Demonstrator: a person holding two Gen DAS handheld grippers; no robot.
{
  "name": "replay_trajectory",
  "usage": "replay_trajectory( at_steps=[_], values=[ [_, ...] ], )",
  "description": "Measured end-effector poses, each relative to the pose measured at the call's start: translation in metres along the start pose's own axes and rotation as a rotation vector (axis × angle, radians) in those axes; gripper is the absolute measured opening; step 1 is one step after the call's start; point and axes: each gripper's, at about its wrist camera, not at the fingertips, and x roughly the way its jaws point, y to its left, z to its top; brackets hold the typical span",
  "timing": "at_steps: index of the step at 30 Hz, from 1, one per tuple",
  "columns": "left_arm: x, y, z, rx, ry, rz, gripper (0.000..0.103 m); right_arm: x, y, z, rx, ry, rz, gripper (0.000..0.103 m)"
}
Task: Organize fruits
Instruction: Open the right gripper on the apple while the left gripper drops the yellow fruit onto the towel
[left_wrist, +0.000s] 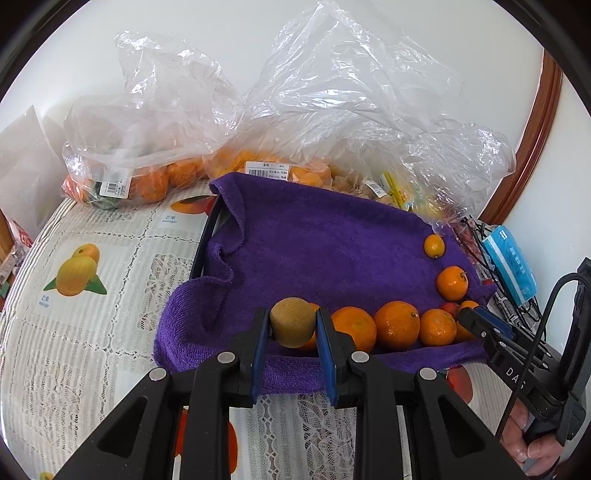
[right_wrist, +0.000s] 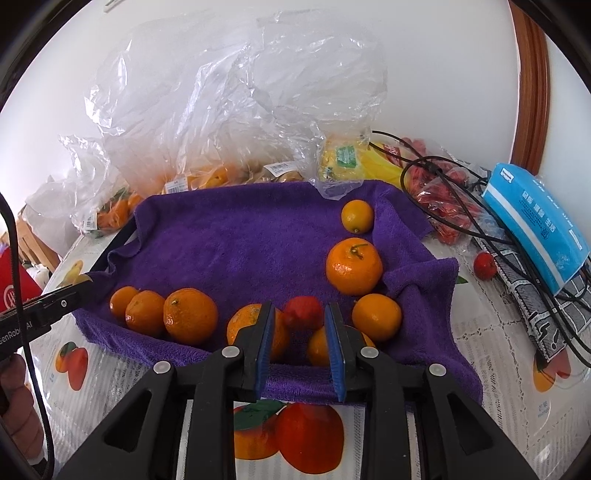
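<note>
One brownish-green fruit (left_wrist: 292, 322) is clamped between the left gripper (left_wrist: 291, 332) pads above the purple towel (left_wrist: 314, 243). A small red fruit (right_wrist: 303, 312) is flanked, unpressed, by the slightly parted right gripper (right_wrist: 300, 332) jaws among oranges (right_wrist: 354, 266).

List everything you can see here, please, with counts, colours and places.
tablecloth: one, white with fruit prints, underneath
towel: one, purple, centre
oranges: seven, orange, towel's near and right edges
small citrus: one, yellow-orange, towel's far right
red fruit: one, red, towel's near edge
loose red fruit: one, red, on tablecloth, right
brown fruit: one, brown-green, held above towel's near edge
plastic bags: several, clear, behind towel
tissue pack: one, blue, right
cables: several, black, right
left gripper: one, black, jaws shut on brown fruit
right gripper: one, black, jaws open around red fruit
</note>
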Motion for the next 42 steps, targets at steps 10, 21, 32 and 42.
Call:
replay_trajectory(
  at_steps=[10, 21, 32, 42],
  values=[
    [0.000, -0.013, 0.003, 0.013, -0.001, -0.007, 0.024, -0.014, 0.004, 0.002, -0.011, -0.030, 0.023, 0.039],
    [0.017, -0.040, 0.012, 0.044, 0.020, -0.006, 0.024, -0.025, -0.008, 0.004, 0.029, -0.047, 0.028, 0.039],
    [0.050, -0.039, 0.009, 0.008, 0.070, -0.004, 0.024, -0.022, -0.013, 0.005, 0.051, -0.033, 0.026, 0.040],
    [0.039, -0.041, 0.009, 0.029, 0.071, 0.007, 0.037, -0.020, -0.004, 0.003, 0.017, -0.032, 0.015, 0.041]
  ],
)
